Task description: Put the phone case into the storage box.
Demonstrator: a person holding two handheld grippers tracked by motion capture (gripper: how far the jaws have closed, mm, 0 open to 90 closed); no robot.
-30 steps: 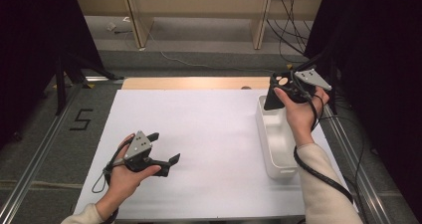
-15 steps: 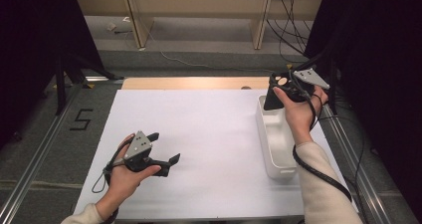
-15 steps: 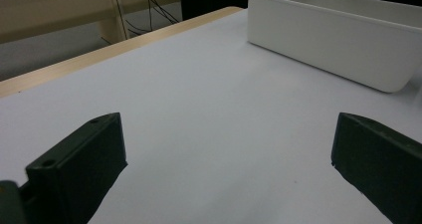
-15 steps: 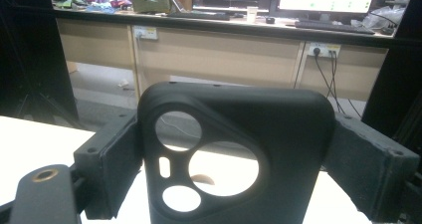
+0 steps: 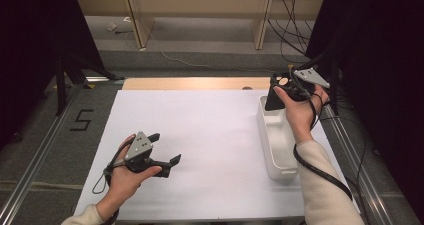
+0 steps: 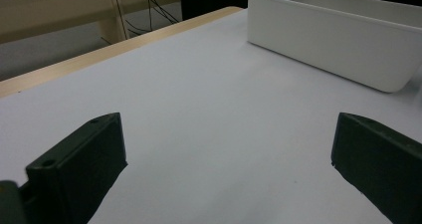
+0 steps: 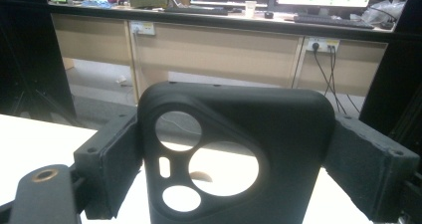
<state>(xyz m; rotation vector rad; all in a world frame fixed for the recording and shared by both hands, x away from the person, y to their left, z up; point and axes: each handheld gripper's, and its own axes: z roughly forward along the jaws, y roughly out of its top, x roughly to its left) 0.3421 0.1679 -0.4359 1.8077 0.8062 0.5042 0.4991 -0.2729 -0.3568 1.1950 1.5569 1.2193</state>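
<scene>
I've got the right gripper (image 5: 276, 96) clamped on a black phone case (image 7: 234, 154), held upright above the far end of the white bin (image 5: 274, 150) at the table's right edge. Left gripper (image 5: 165, 150) jaws wide apart, nothing between them, near the front edge of the white table (image 5: 210, 130); open surface between it and the bin.

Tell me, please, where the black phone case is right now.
The black phone case is clamped in the right gripper, at the right of the high view, above the far end of the white bin.
</scene>
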